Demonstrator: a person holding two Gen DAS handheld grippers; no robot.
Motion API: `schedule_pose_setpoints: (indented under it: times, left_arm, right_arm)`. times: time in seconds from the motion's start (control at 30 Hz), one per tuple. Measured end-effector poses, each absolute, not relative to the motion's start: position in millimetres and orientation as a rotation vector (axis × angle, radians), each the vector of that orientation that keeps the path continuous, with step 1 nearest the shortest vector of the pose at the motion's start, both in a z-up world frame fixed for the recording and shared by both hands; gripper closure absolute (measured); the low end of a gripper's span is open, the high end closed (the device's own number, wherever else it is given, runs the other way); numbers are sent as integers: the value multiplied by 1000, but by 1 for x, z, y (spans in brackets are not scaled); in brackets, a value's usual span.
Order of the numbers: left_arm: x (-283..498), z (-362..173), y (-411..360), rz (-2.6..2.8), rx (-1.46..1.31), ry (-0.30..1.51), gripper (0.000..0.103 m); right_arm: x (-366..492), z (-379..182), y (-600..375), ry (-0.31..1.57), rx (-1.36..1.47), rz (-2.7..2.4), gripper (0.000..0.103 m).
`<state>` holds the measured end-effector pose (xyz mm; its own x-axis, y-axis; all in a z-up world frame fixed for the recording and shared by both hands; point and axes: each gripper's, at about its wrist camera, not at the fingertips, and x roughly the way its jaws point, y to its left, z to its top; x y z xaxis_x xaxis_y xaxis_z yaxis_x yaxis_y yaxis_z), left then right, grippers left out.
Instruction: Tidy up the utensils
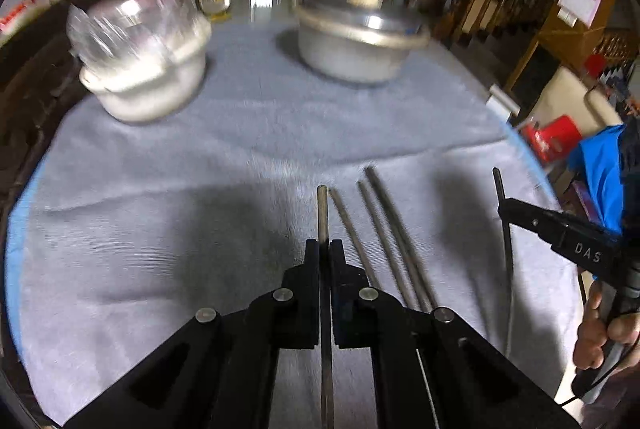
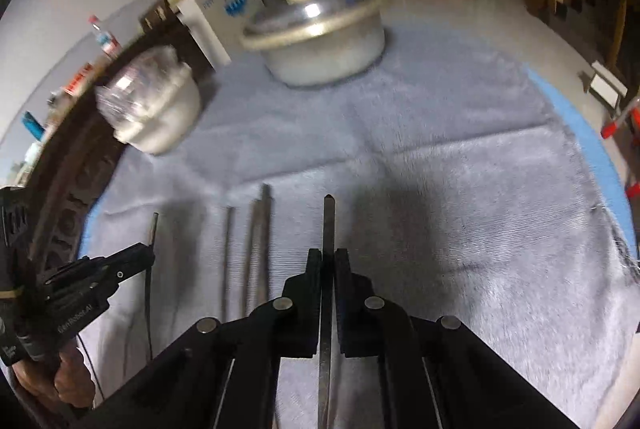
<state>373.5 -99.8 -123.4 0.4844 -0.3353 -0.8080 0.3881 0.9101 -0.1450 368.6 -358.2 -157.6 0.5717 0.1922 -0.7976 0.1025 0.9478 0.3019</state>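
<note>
Grey-blue cloth (image 1: 160, 189) covers the round table, cluttered room w/ shelves and a shiny floor behind it. Two blurred pots sit at the far side: in the left wrist view a lidded metal pot (image 1: 356, 41) at 1 o'clock and a white pot w/ clear lid (image 1: 144, 61) at 11 o'clock.

My left gripper (image 1: 324, 249) is pinched tight on a thin metal chopstick (image 1: 323, 213); the jaws leave only the stick's width between them, pads pressing both sides. The stick runs straight along 12–6 o'clock, tip sticking out past the fingertips, the rest passing back between the jaws. Looks lifted off the cloth, its shadow falling to the left.

Three loose chopsticks (image 1: 380, 229) lie on the cloth just beside that gripper, at approx 1 o'clock from its tips, fanned slightly, near ends hidden under the right finger linkage.

My right gripper (image 2: 328, 257) is likewise clamped narrow on a second chopstick (image 2: 329, 225), pointed tip toward 12 o'clock, shaft passing back thru the jaws. From its cam the loose sticks sit at 10–11 o'clock, between both grippers. In the left cam the right gripper shows at 3 o'clock w/ its stick poking up thru the tips, a hand (image 1: 600, 329) on the grip.
</note>
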Motion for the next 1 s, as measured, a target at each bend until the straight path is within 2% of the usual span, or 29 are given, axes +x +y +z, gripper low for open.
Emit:
schedule_pose_setpoints:
  times: [0.2,0.43,0.7,1.0]
  left_arm:
    - [311,-62,-78,-438,33,754,99]
    - [252,-29,-52,-407,-50,597,99]
    - [207,-2,-30,-381,-118,497,99]
    - [172,30,-27,-453,-144,431,99]
  right_arm:
    - [311,-105,-340,753,293,72,96]
    - [233,-59,-318,513,260,38,96]
    - [161,-13,-288,277,204,7,96]
    - [118,27,-272,166,198,55,96]
